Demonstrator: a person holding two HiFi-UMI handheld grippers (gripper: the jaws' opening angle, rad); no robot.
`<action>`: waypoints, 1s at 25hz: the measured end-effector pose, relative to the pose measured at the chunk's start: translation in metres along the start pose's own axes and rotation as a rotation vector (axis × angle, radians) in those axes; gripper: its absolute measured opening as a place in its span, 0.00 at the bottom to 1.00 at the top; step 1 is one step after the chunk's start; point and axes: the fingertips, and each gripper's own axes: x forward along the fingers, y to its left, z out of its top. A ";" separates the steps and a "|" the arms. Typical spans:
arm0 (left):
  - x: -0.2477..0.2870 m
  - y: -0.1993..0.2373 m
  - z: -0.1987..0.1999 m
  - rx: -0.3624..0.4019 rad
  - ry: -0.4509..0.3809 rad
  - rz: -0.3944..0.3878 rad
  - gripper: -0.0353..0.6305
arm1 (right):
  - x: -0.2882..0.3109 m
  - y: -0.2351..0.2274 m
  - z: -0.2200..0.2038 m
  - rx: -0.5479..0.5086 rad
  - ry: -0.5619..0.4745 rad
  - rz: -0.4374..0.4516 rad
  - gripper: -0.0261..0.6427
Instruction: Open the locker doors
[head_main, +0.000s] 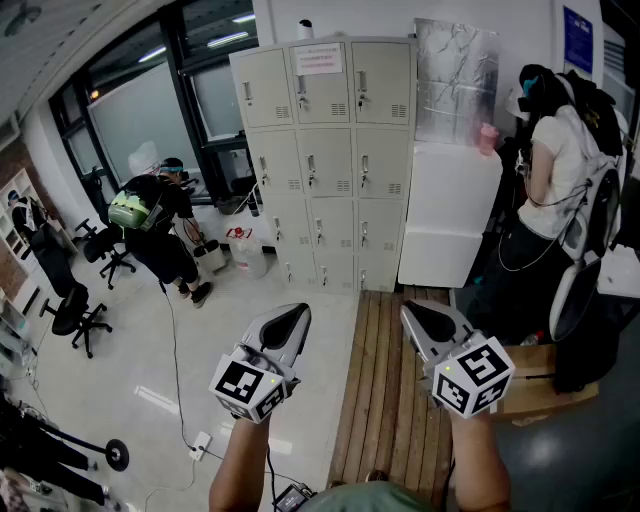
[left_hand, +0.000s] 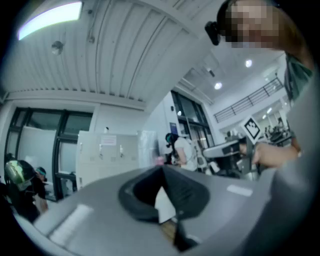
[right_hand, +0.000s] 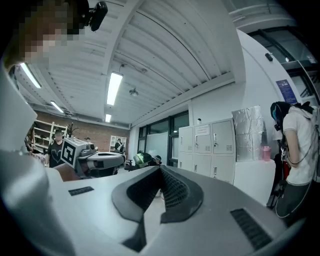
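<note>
Nearest the camera, the left gripper (head_main: 288, 325) and the right gripper (head_main: 422, 322) are both clenched on nothing, above a glossy white floor (head_main: 130, 380) and a brown slatted wooden platform (head_main: 385, 400). Far ahead, well apart from both jaws, the beige metal locker bank (head_main: 325, 160) stands with every door closed, right of the dark windows (head_main: 140, 120).

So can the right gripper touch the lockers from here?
Probably not yet. The right gripper is held close to the person, and the lockers stand far across the room. Nothing seems to block the way; walking closer should do.
</note>
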 end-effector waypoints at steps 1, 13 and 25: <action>-0.002 -0.001 -0.001 -0.001 0.000 0.001 0.05 | -0.002 0.001 -0.001 0.000 0.000 -0.001 0.04; -0.015 -0.004 -0.003 -0.012 -0.014 -0.012 0.05 | -0.009 0.013 -0.003 0.003 -0.001 -0.022 0.04; -0.026 0.014 -0.003 -0.026 -0.047 -0.018 0.05 | 0.002 0.023 -0.002 0.022 -0.037 -0.063 0.05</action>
